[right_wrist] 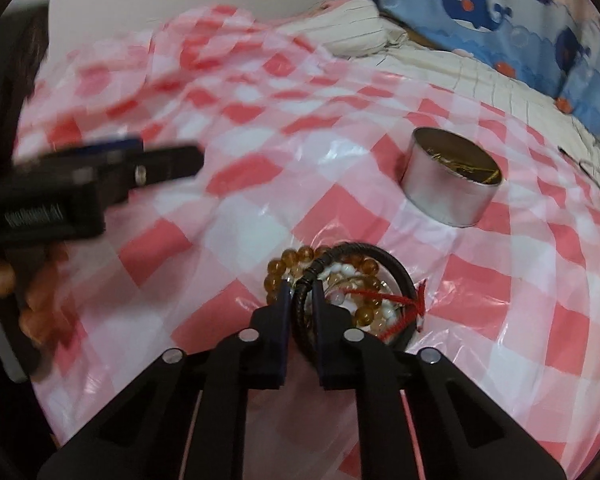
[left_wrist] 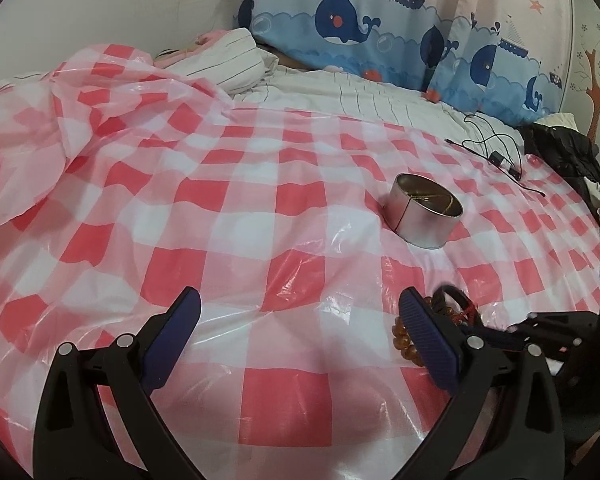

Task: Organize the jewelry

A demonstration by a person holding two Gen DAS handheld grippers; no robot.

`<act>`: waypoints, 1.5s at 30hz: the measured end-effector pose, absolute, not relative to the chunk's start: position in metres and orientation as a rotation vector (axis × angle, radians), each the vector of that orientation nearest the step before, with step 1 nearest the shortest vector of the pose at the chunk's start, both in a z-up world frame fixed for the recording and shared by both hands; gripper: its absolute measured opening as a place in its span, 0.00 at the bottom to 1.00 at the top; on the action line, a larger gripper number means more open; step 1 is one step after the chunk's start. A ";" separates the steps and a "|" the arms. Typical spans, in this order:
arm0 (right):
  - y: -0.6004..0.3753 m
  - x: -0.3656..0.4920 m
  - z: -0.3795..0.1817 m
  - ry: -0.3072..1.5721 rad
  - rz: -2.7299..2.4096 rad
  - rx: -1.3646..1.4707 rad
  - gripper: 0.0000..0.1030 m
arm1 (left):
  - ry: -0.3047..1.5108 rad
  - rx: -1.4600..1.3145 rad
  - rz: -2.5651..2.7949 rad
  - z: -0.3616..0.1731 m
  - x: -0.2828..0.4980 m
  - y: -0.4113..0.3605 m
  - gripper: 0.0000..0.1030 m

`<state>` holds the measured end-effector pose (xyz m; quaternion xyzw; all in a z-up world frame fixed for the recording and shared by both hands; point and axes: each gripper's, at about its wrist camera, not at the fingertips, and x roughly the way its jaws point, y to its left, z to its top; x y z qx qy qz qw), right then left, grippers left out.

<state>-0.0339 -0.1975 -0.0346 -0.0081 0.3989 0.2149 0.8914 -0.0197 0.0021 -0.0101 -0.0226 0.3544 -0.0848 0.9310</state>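
A round silver tin (left_wrist: 425, 211) stands open on the red-checked plastic sheet (left_wrist: 260, 216), with a thin gold chain inside; it also shows in the right wrist view (right_wrist: 452, 178). My right gripper (right_wrist: 302, 292) is shut on a black braided cord bracelet (right_wrist: 380, 258) that lies in a pile with amber beads (right_wrist: 296, 258), white beads and a red string (right_wrist: 384, 300). My left gripper (left_wrist: 300, 308) is open and empty above the sheet, just left of the pile (left_wrist: 452, 312). It appears blurred at the left of the right wrist view (right_wrist: 140, 160).
The sheet covers a bed and bunches up at the far left (left_wrist: 60, 104). A striped pillow (left_wrist: 228, 60) and whale-print curtain (left_wrist: 360, 32) lie behind. A black cable (left_wrist: 496, 152) and dark clothing (left_wrist: 560, 152) sit at the far right.
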 end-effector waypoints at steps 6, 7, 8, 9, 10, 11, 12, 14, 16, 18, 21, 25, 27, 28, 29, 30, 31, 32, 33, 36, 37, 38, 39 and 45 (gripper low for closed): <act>-0.221 -0.030 -0.031 0.833 0.457 0.115 0.09 | 0.730 -0.045 -0.180 -0.012 -0.020 0.001 0.92; -0.224 -0.029 -0.028 0.819 0.460 0.142 0.09 | 0.731 -0.043 -0.182 -0.012 -0.020 -0.001 0.92; -0.228 -0.029 -0.026 0.807 0.458 0.165 0.09 | 0.732 -0.039 -0.184 -0.013 -0.020 -0.002 0.92; -0.234 -0.030 -0.022 0.794 0.451 0.185 0.09 | 0.732 -0.036 -0.187 -0.013 -0.021 -0.003 0.92; -0.239 -0.031 -0.019 0.781 0.444 0.202 0.09 | 0.733 -0.033 -0.197 -0.013 -0.021 -0.005 0.92; -0.249 -0.034 -0.013 0.759 0.436 0.233 0.09 | 0.734 -0.031 -0.209 -0.013 -0.022 -0.007 0.92; -0.257 -0.037 -0.008 0.744 0.426 0.255 0.09 | 0.739 -0.021 -0.241 -0.014 -0.023 -0.012 0.92; -0.275 -0.044 0.003 0.712 0.406 0.279 0.09 | 0.750 0.031 -0.317 -0.016 -0.025 -0.029 0.92; -0.288 -0.051 0.013 0.694 0.373 0.260 0.09 | 0.742 0.104 -0.385 -0.018 -0.030 -0.049 0.92; -0.298 -0.053 0.018 0.706 0.322 0.207 0.09 | 0.722 0.226 -0.462 -0.020 -0.037 -0.078 0.92; -0.309 -0.049 0.005 0.754 0.271 0.199 0.09 | 0.692 0.381 -0.536 -0.028 -0.046 -0.114 0.92; -0.313 -0.041 -0.020 0.847 0.227 0.194 0.09 | 0.706 0.398 -0.613 -0.032 -0.042 -0.135 0.74; -0.312 -0.039 -0.025 0.869 0.209 0.172 0.09 | 0.720 0.400 -0.642 -0.036 -0.036 -0.143 0.66; -0.313 -0.038 -0.026 0.876 0.201 0.164 0.09 | 0.722 0.401 -0.650 -0.038 -0.035 -0.145 0.65; -0.313 -0.039 -0.028 0.880 0.195 0.161 0.09 | 0.720 0.407 -0.656 -0.039 -0.033 -0.148 0.65; -0.314 -0.038 -0.030 0.887 0.187 0.159 0.09 | 0.716 0.418 -0.667 -0.039 -0.031 -0.152 0.65; -0.314 -0.037 -0.032 0.894 0.180 0.159 0.09 | 0.711 0.431 -0.674 -0.040 -0.029 -0.156 0.65; -0.315 -0.036 -0.034 0.899 0.175 0.157 0.09 | 0.711 0.444 -0.679 -0.042 -0.028 -0.159 0.64; -0.315 -0.035 -0.035 0.905 0.168 0.153 0.09 | 0.724 0.450 -0.686 -0.045 -0.023 -0.161 0.60; -0.315 -0.034 -0.039 0.922 0.156 0.143 0.09 | 0.787 0.469 -0.677 -0.055 -0.011 -0.163 0.12; -0.315 -0.034 -0.040 0.923 0.152 0.139 0.09 | 0.790 0.469 -0.678 -0.055 -0.011 -0.162 0.02; -0.315 -0.034 -0.040 0.925 0.147 0.135 0.10 | 0.794 0.442 -0.695 -0.051 -0.011 -0.159 0.02; -0.316 -0.034 -0.040 0.922 0.145 0.136 0.18 | 0.797 0.412 -0.710 -0.047 -0.010 -0.156 0.02; -0.307 -0.037 -0.039 0.910 0.138 0.062 0.54 | 0.811 0.078 -0.777 -0.019 0.003 -0.110 0.02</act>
